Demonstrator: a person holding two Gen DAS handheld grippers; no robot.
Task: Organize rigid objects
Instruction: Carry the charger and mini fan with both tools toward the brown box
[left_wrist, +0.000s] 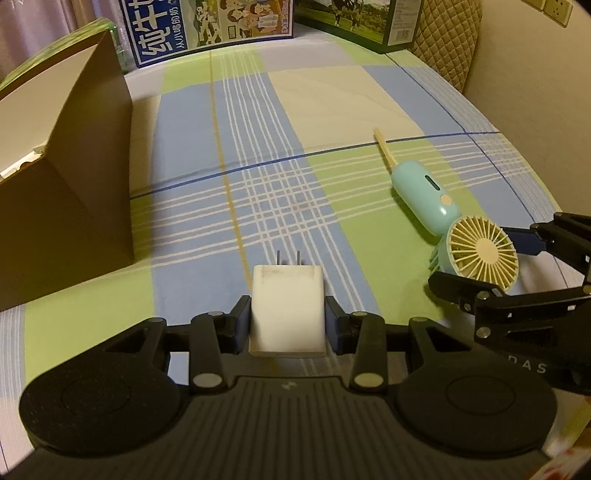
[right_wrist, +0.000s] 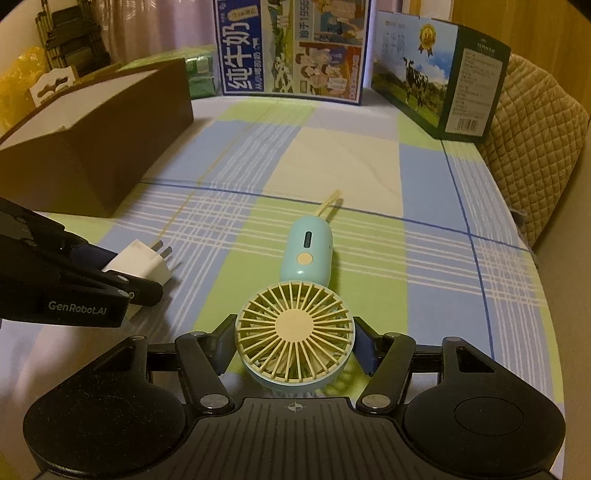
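Note:
My left gripper (left_wrist: 288, 317) is shut on a white plug charger (left_wrist: 286, 314), prongs pointing away, low over the plaid cloth. The charger also shows in the right wrist view (right_wrist: 142, 264), with the left gripper (right_wrist: 122, 280) around it. My right gripper (right_wrist: 295, 339) has its pads against both sides of the round head of a teal handheld fan (right_wrist: 295, 332), whose handle (right_wrist: 308, 254) points away on the cloth. In the left wrist view the fan (left_wrist: 480, 253) and the right gripper (left_wrist: 491, 266) sit at the right.
An open brown cardboard box (left_wrist: 66, 184) stands at the left, also in the right wrist view (right_wrist: 110, 133). A blue milk carton (right_wrist: 291, 48) and a green milk box (right_wrist: 439, 85) stand at the back. A quilted cushion (right_wrist: 535, 147) is at the right edge.

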